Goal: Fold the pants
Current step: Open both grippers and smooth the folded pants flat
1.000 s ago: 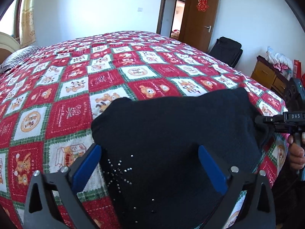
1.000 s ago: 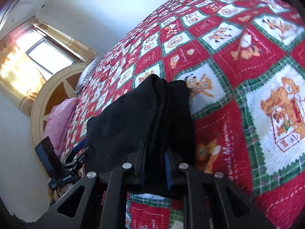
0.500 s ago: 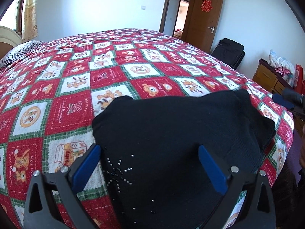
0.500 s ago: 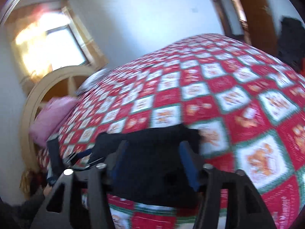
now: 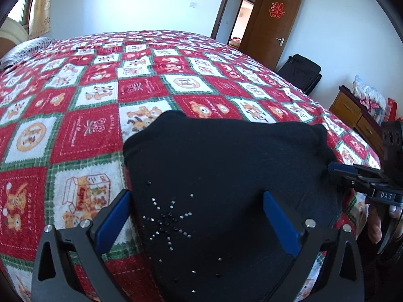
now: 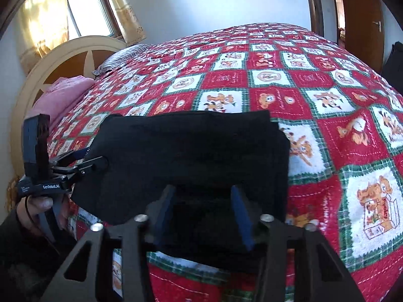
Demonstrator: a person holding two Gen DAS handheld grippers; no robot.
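Black, soft knit pants (image 5: pixel 226 166) lie folded at the near edge of the red checked bedspread (image 5: pixel 83 136); from the left wrist view they look light and floppy, best pinched at a corner, and the left gripper (image 5: pixel 196 216) hovers spread wide above them, holding nothing. From the right wrist view, the right gripper (image 6: pixel 201 214) stands moderately open over the near hem, empty too.

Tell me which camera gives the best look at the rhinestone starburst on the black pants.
The left wrist view. The silver rhinestone starburst sits on the folded black fabric pants, in plain sight between the open jaws of the left gripper. The right wrist view shows the same pants as plain black cloth; no rhinestones show there.
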